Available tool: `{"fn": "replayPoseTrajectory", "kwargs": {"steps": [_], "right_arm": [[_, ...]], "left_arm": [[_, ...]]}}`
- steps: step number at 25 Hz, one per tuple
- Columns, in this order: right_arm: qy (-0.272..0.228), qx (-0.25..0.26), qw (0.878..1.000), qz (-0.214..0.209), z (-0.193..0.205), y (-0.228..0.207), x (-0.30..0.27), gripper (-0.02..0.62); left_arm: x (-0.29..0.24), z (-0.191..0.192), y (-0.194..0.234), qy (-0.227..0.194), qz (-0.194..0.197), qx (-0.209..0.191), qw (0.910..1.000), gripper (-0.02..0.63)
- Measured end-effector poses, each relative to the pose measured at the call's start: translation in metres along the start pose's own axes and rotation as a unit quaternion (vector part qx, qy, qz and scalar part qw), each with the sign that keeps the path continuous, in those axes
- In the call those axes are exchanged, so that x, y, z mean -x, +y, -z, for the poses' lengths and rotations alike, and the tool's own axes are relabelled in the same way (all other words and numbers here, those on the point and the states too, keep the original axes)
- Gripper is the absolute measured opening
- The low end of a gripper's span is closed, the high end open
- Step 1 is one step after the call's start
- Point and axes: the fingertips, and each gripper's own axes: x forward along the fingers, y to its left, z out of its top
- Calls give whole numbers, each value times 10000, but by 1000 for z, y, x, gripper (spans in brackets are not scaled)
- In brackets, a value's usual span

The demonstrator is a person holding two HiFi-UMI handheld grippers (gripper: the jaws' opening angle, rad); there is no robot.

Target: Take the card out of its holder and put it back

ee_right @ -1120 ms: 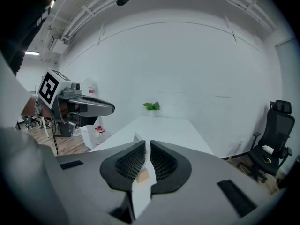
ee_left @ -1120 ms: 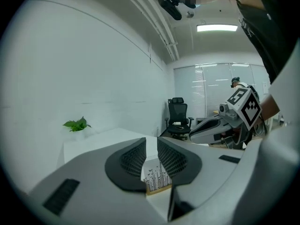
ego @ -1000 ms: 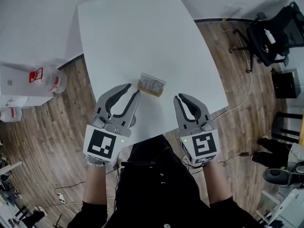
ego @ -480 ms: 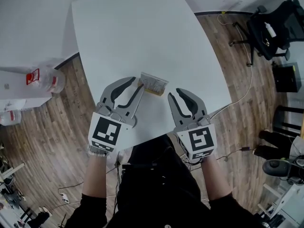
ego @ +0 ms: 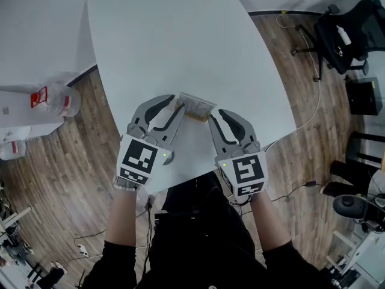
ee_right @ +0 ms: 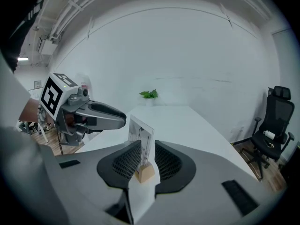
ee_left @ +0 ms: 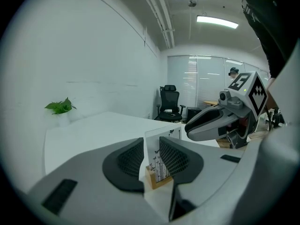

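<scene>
Flanking upright card [ego: 195, 105]: left gripper [ego: 177, 105], right gripper [ego: 216, 118]

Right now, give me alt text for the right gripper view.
A card stands in a wooden holder on a white table, framed by the open jaws of the right gripper. The left gripper shows at the left; a plant sits at the table's far end.

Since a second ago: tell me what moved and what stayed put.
Both grippers moved forward over the white table. The left gripper went to the card's left end and the right gripper to its right end, both with jaws apart. Nothing was gripped or released. The card stayed upright in its wooden holder.
</scene>
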Motion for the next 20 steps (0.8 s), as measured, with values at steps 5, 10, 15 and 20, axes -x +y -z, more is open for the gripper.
{"fn": "replayPoseTrajectory", "kwargs": {"steps": [5, 10, 15, 20], "right_arm": [[68, -38, 10000, 28, 7, -2, -10, 104], [73, -62, 9999, 64, 8, -2, -16, 104], [66, -58, 9999, 106, 8, -6, -19, 104], [49, -54, 9999, 155, 9, -9, -18, 80]], "left_arm": [[-10, 8, 0, 62, 43, 33, 10000, 100], [-15, 13, 3, 111, 57, 15, 9999, 100], [-21, 16, 3, 127, 85, 26, 9999, 98], [-23, 16, -1, 134, 82, -16, 9999, 97]]}}
